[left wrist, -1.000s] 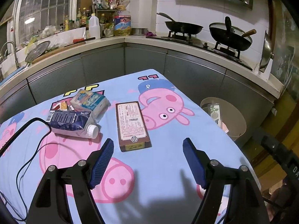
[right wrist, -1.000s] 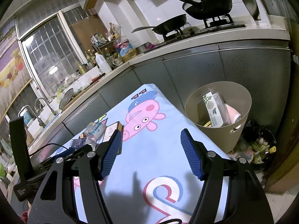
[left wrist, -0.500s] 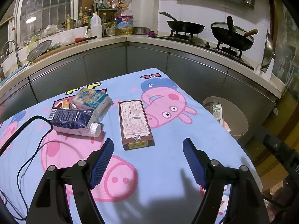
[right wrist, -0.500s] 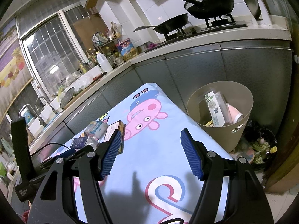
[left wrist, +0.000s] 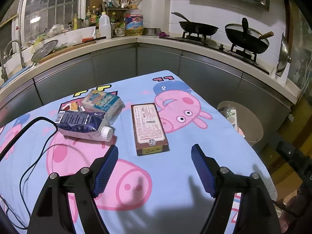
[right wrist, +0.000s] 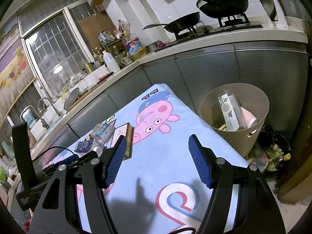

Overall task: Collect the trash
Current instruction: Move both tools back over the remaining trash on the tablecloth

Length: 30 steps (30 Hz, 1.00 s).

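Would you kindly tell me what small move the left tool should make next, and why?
Probably ease the left tool forward and down over the brown box. Its jaws are open and empty, the box lies flat on the tablecloth just ahead between them, and the bin stands just off the table's right edge.

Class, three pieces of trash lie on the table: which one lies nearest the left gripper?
The flat brown box, straight ahead of the open left gripper; the crushed carton and snack packet lie farther left.
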Each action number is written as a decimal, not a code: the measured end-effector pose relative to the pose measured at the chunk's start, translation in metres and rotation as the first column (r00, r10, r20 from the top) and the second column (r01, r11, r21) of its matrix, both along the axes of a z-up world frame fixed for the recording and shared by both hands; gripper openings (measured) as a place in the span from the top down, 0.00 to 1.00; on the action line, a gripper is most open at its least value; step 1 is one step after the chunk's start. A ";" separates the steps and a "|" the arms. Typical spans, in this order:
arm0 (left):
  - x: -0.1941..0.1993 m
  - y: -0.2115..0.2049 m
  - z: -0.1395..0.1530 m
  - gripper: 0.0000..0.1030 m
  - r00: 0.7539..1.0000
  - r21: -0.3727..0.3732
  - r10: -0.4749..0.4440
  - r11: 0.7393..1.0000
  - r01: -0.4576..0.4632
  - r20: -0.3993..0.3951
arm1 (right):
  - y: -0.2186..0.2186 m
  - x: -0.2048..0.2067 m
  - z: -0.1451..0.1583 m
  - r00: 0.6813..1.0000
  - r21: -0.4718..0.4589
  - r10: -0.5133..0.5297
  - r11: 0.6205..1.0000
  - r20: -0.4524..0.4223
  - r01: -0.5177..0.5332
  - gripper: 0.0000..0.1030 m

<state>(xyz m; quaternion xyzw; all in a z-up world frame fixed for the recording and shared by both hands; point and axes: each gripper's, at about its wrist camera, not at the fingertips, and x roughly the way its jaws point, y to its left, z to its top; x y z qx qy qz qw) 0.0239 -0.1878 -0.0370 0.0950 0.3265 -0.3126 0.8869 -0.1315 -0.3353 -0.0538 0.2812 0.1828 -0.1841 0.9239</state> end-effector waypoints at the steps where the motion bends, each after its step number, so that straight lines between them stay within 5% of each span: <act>1: 0.001 0.001 0.000 0.25 1.000 0.000 0.001 1.000 -0.001 -0.001 | 0.001 0.001 0.000 1.000 -0.001 0.002 1.000 -0.001 -0.002 0.37; 30: 0.019 0.034 0.005 0.21 0.993 0.016 0.105 0.994 -0.106 0.054 | 0.021 0.037 0.003 0.995 -0.016 0.093 0.995 -0.029 -0.093 0.37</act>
